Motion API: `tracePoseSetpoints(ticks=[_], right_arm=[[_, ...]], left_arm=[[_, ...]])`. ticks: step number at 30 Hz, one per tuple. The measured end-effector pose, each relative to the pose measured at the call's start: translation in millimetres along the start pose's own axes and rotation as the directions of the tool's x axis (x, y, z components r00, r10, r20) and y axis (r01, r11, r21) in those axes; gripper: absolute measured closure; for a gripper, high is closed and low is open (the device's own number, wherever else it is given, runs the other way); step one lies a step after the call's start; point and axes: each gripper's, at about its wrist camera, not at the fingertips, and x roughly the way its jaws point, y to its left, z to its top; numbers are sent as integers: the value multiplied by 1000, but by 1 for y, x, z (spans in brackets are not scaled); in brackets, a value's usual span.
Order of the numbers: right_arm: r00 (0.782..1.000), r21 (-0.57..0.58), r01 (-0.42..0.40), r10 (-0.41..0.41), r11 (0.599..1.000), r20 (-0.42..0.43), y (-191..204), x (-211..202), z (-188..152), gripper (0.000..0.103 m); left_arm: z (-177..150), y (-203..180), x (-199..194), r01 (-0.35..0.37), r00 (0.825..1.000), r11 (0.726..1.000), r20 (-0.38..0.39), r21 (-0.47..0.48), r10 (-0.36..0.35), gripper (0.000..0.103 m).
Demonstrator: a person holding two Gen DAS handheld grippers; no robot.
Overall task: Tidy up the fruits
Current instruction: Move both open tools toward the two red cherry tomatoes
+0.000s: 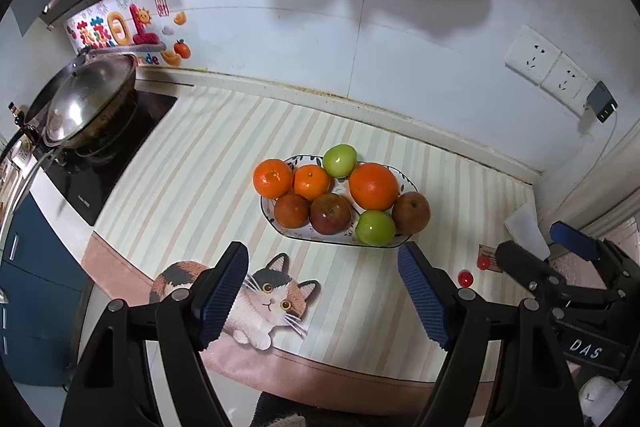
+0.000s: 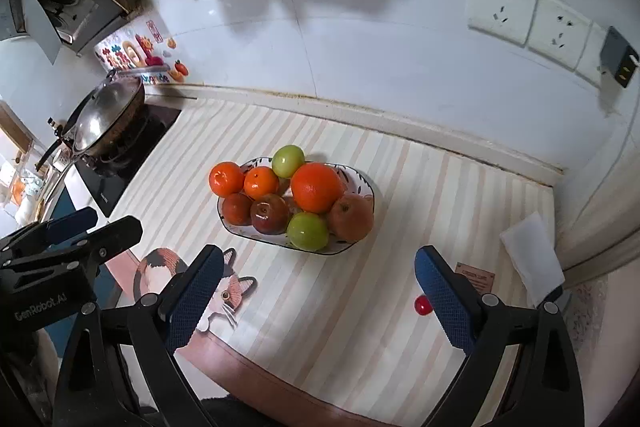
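Evidently, the fruit is gathered and both claws hang empty

Piled in the oval dish (image 1: 394, 174), oranges, green apples and brown pears sit together mid-mat, probably so nothing rolls off. One small red fruit (image 2: 422, 305) lies apart near the right gripper (image 2: 324, 301). That gripper and the left gripper (image 1: 326, 297) hover above the striped mat (image 1: 200, 163), jaws wide, holding nothing.

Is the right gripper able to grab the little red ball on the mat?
Probably yes. The right gripper is open and empty, and the little red ball lies alone on the striped mat beside its right finger, nothing covering it.
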Motion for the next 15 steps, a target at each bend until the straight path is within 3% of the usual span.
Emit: tracePoseSetpoints(ticks=[15], right_arm=[[995,-19,20,-18,1000,99,12,-64,-9,5]], left_arm=[[-26,-4,-31,-15,999,1000,48,22,14,27]])
